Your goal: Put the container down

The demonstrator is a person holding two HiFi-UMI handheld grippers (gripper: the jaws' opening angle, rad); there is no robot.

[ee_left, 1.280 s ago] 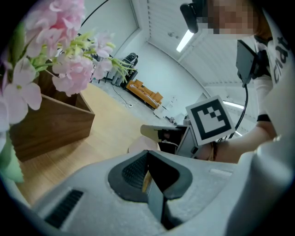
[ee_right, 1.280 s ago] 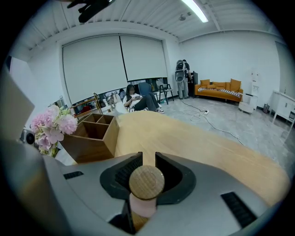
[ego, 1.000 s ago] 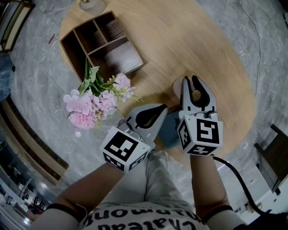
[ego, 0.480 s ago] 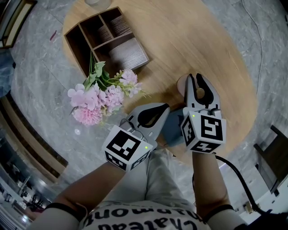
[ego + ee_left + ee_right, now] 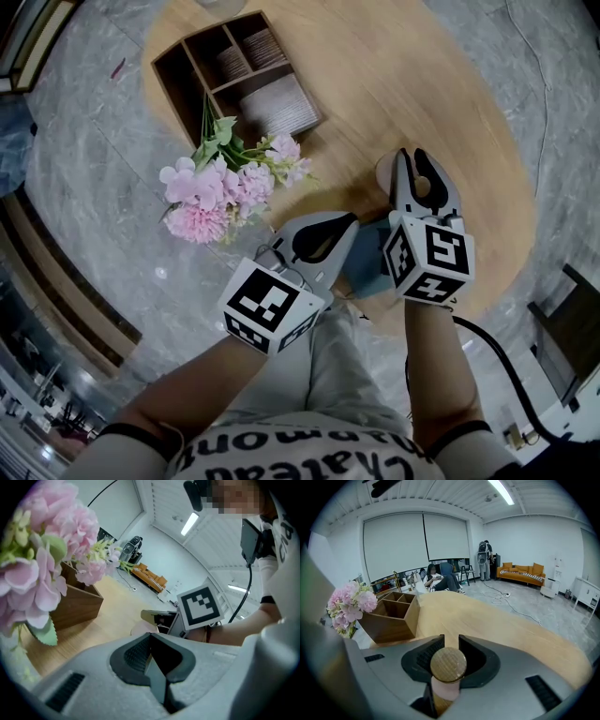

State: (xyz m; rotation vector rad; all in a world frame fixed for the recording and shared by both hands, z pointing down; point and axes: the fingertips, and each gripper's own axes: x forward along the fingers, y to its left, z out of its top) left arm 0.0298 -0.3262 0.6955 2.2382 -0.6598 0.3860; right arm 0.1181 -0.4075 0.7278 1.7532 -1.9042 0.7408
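The container (image 5: pixel 385 174) is a small pink pot with a round wooden lid (image 5: pixel 448 664). My right gripper (image 5: pixel 413 156) is shut on it over the near right part of the round wooden table (image 5: pixel 450 103); in the right gripper view (image 5: pixel 450 642) the lid sits between the pads. I cannot tell whether the pot's base touches the table. My left gripper (image 5: pixel 351 223) is at the table's near edge, shut on the thin edge of a flat grey-blue piece (image 5: pixel 368 263). That edge (image 5: pixel 157 679) shows between the jaws in the left gripper view (image 5: pixel 150 637).
A wooden organiser box (image 5: pixel 234 84) with compartments stands at the table's far left, with ribbed white pieces inside. A bunch of pink flowers (image 5: pixel 217 192) lies over the table's left edge. The floor (image 5: pixel 84 169) is grey marble. The person's lap is below the grippers.
The head view has shifted, so the box and flowers sit a little further right in frame. Both grippers keep their grips and have barely moved over the table.
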